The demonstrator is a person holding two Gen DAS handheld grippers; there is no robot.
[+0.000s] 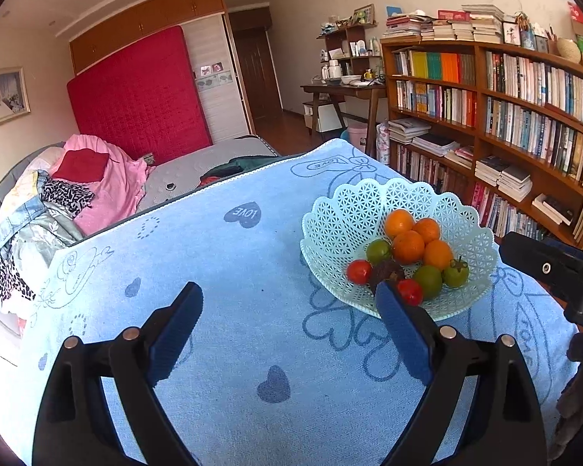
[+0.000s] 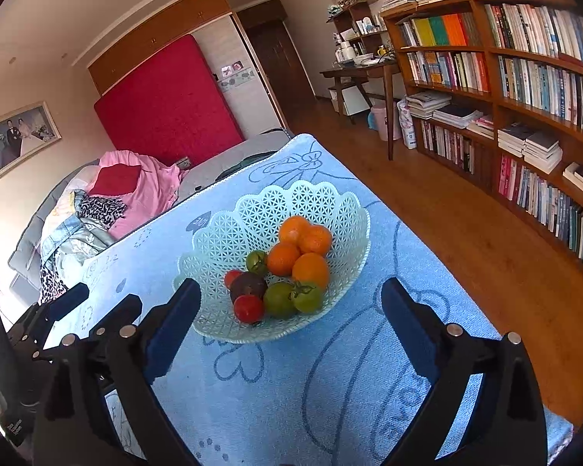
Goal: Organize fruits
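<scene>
A pale green lattice basket (image 1: 338,217) (image 2: 221,233) sits on a blue towel-covered table (image 1: 233,256) (image 2: 330,369). It holds several oranges (image 1: 408,246) (image 2: 283,258), red tomatoes (image 1: 358,271) (image 2: 248,308), green tomatoes (image 1: 428,280) (image 2: 280,299) and a dark fruit (image 1: 386,270) (image 2: 248,284). My left gripper (image 1: 289,322) is open and empty, left of and before the basket. My right gripper (image 2: 291,322) is open and empty, just before the basket; it also shows at the right edge of the left wrist view (image 1: 555,272).
A bed with piled clothes (image 1: 58,202) (image 2: 97,209) lies beyond the table's far left edge. A long bookshelf (image 1: 505,116) (image 2: 524,97) lines the right wall. Wooden floor (image 2: 466,225) runs right of the table. A desk (image 1: 349,93) stands at the back.
</scene>
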